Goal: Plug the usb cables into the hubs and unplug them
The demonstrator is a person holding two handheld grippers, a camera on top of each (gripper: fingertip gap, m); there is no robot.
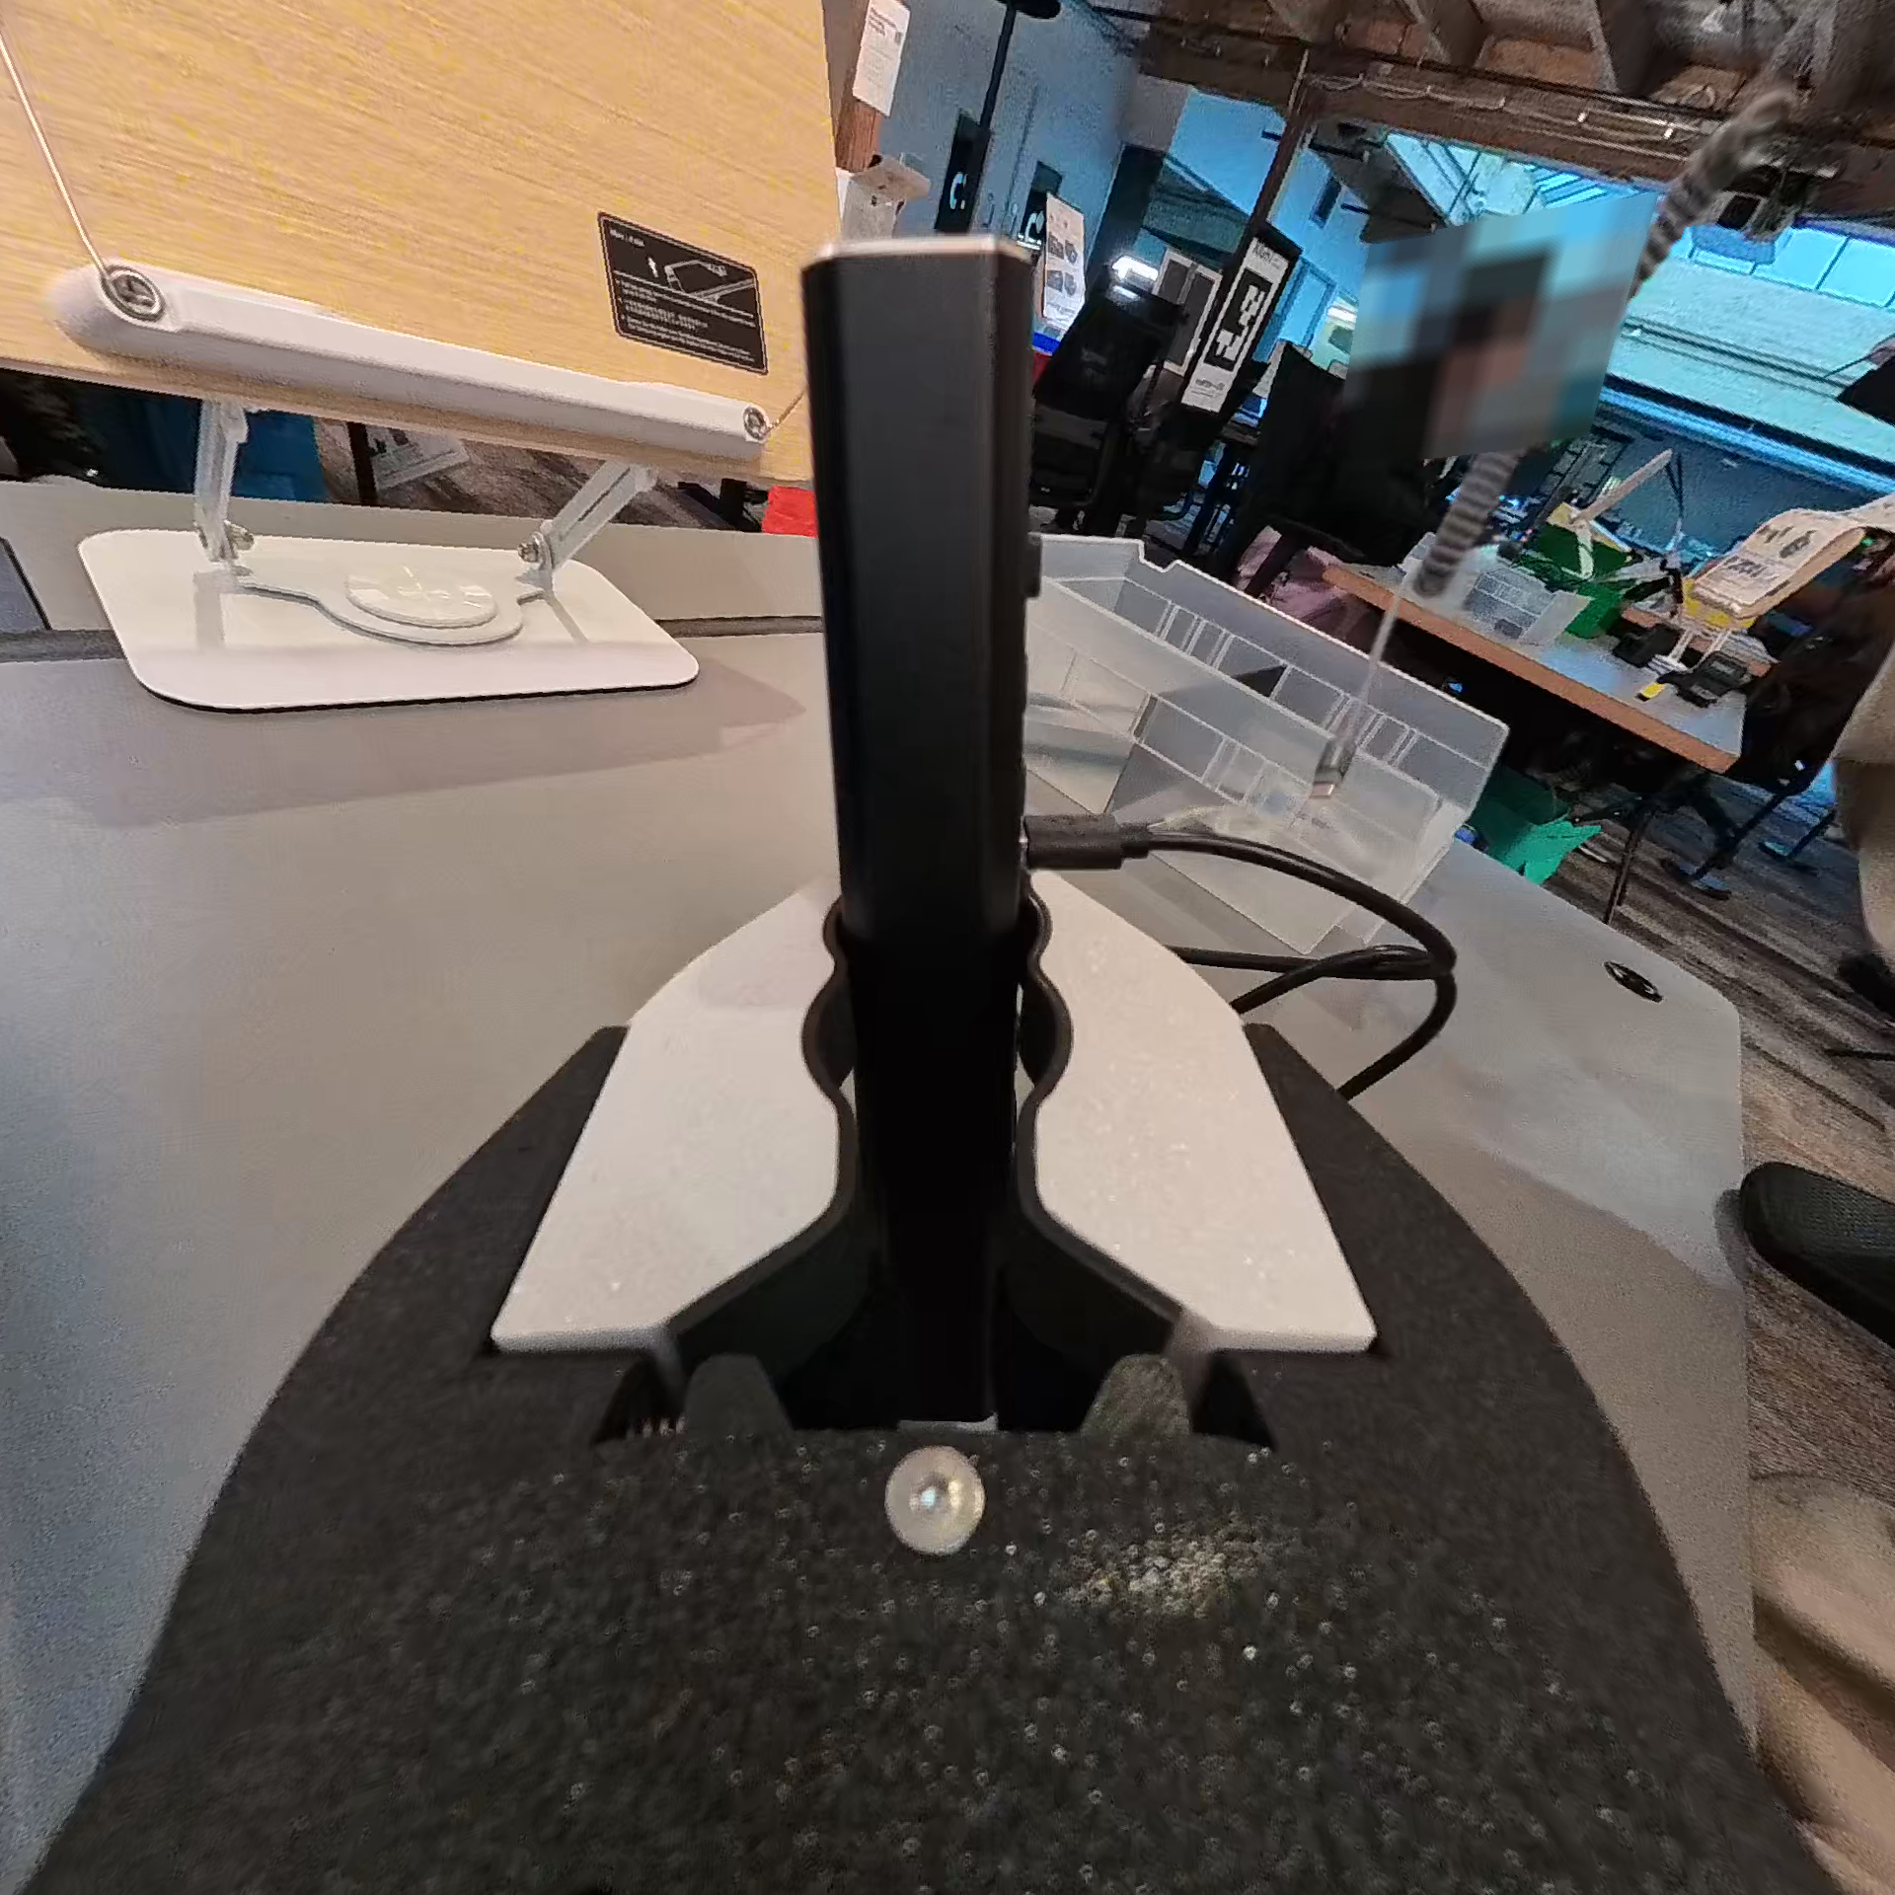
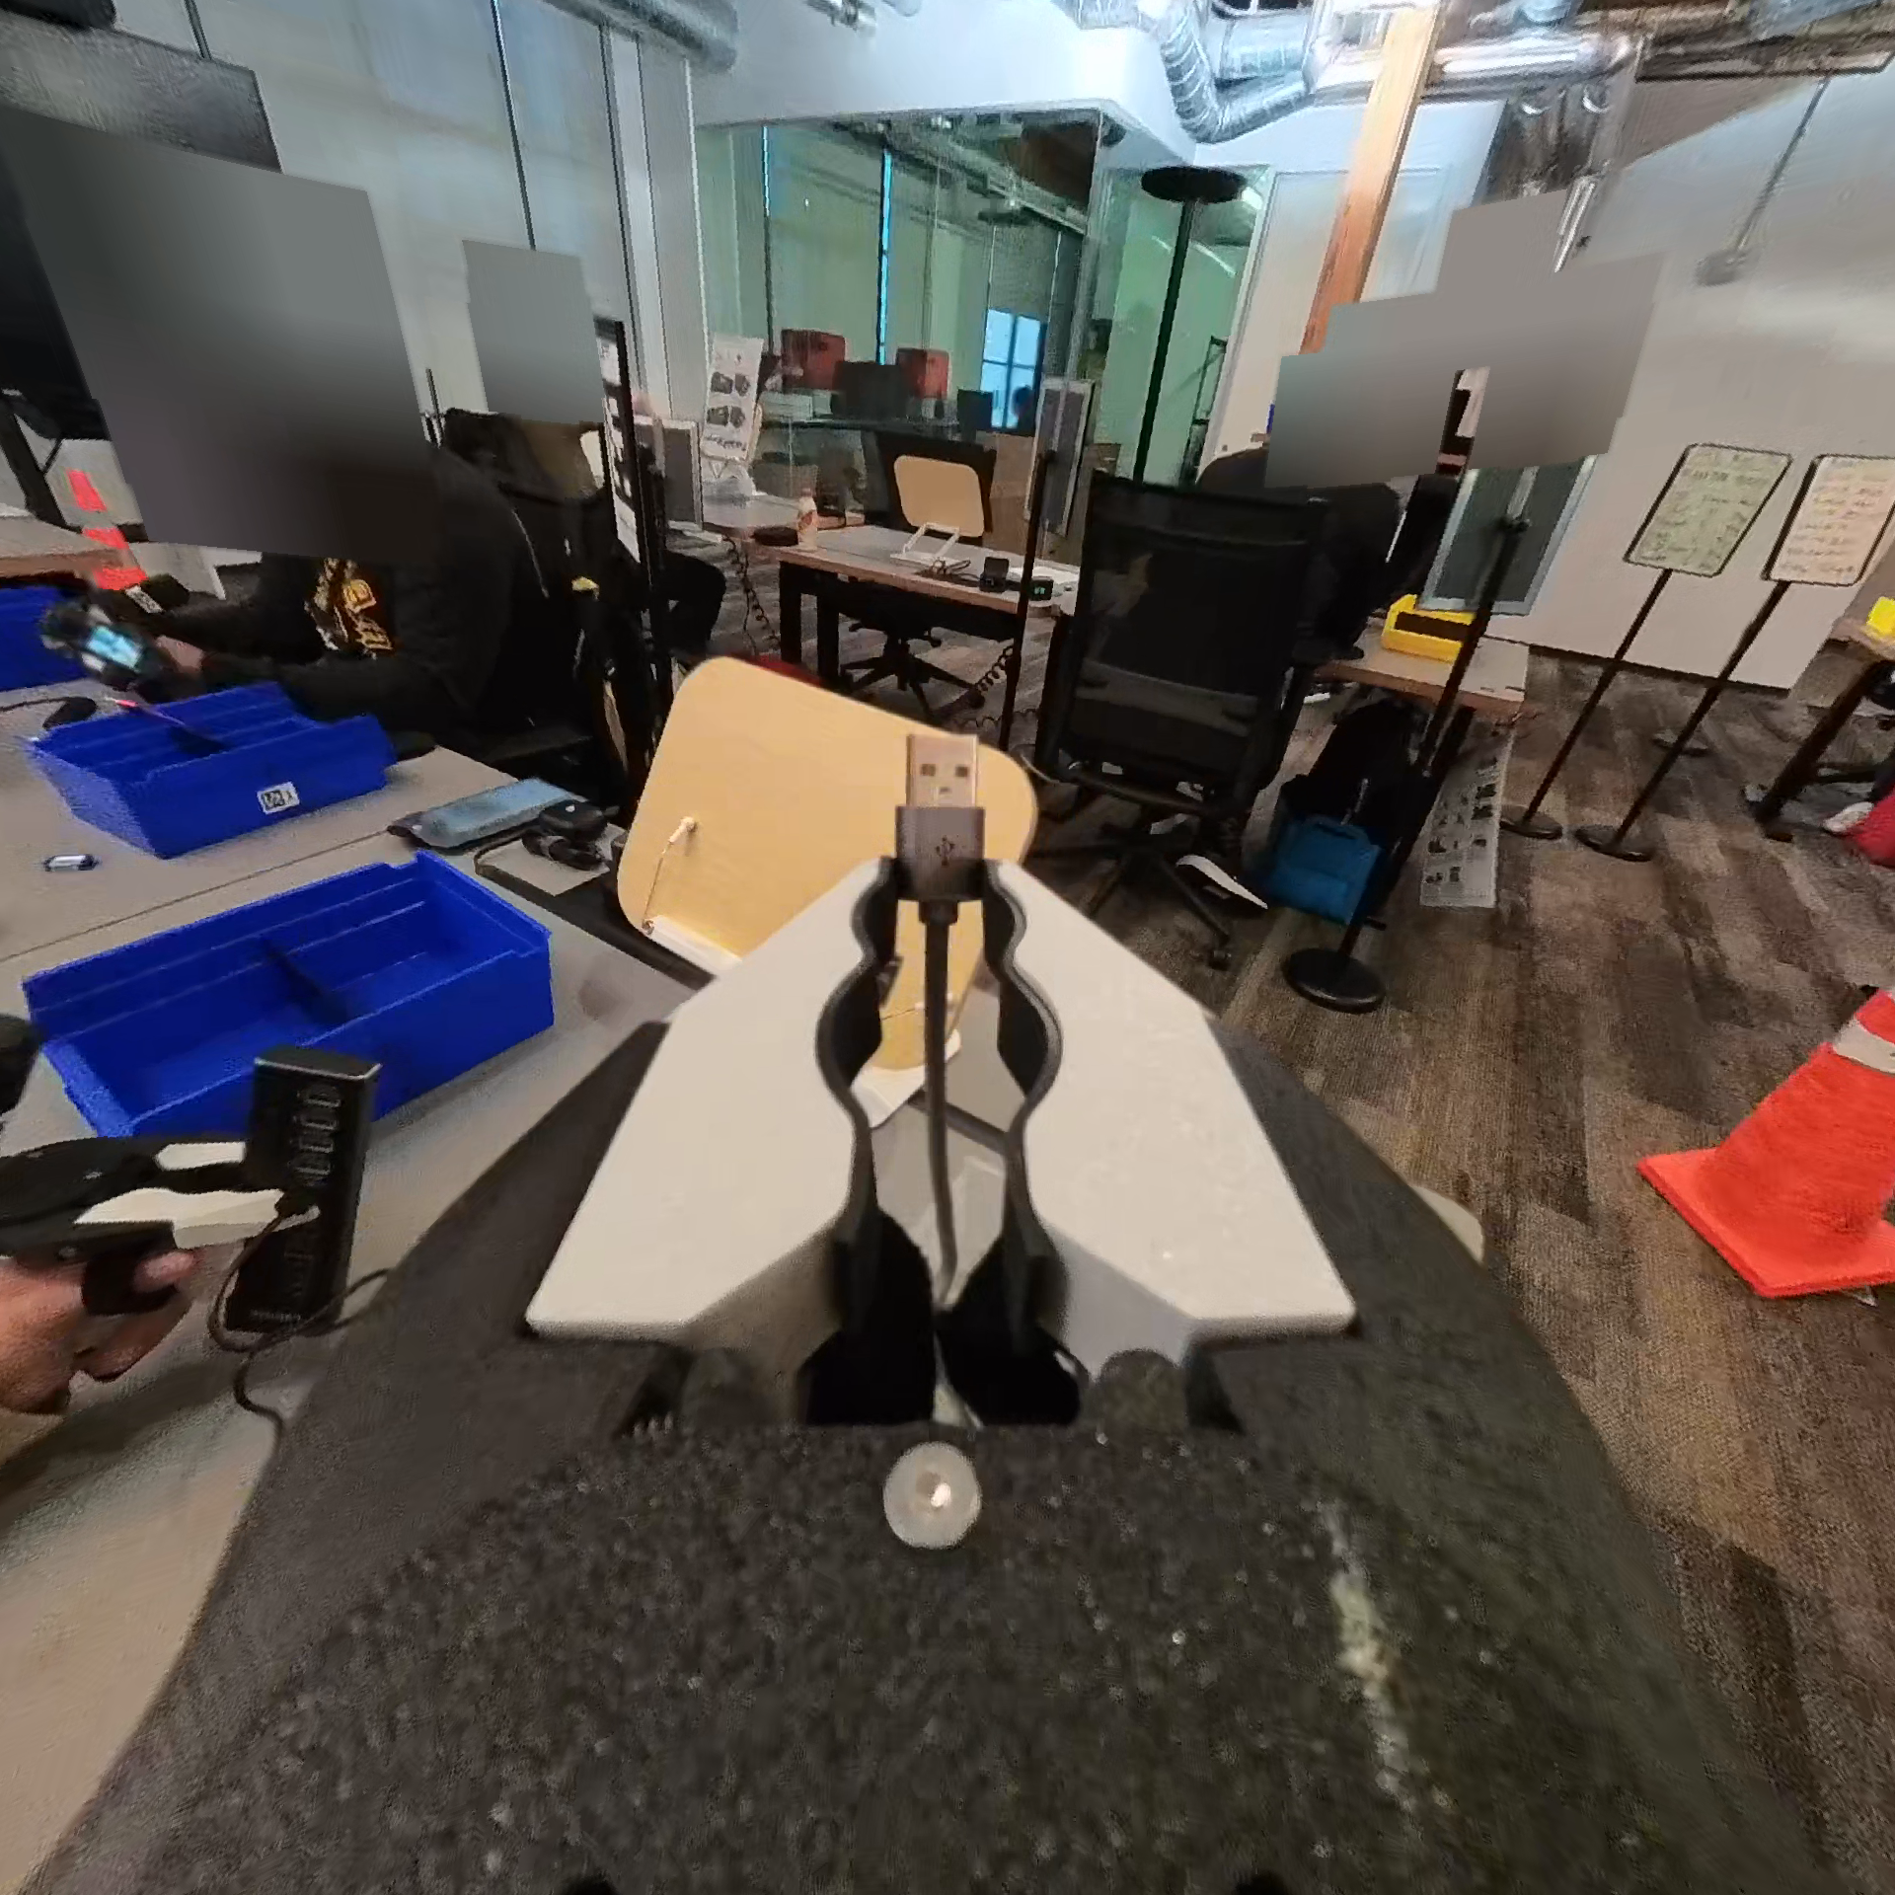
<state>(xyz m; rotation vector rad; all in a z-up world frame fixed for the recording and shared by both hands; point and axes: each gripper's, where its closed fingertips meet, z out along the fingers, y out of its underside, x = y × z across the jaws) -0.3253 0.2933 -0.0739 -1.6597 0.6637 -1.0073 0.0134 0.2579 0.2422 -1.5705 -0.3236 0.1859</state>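
My left gripper is shut on a long black USB hub and holds it upright above the grey table. A black cable plug sits in the hub's right side, and its cord loops over the table. My right gripper is shut on a USB cable just behind its plug, with the silver connector pointing forward and up. In the right wrist view the left gripper with the hub shows at the far left, apart from the plug.
A wooden stand on a white base stands at the back left. A clear plastic divided bin lies right of the hub. Blue bins sit on the table. Seated people, chairs and an orange cone are farther off. About 45 centimetres separates my left fingertips from my right.
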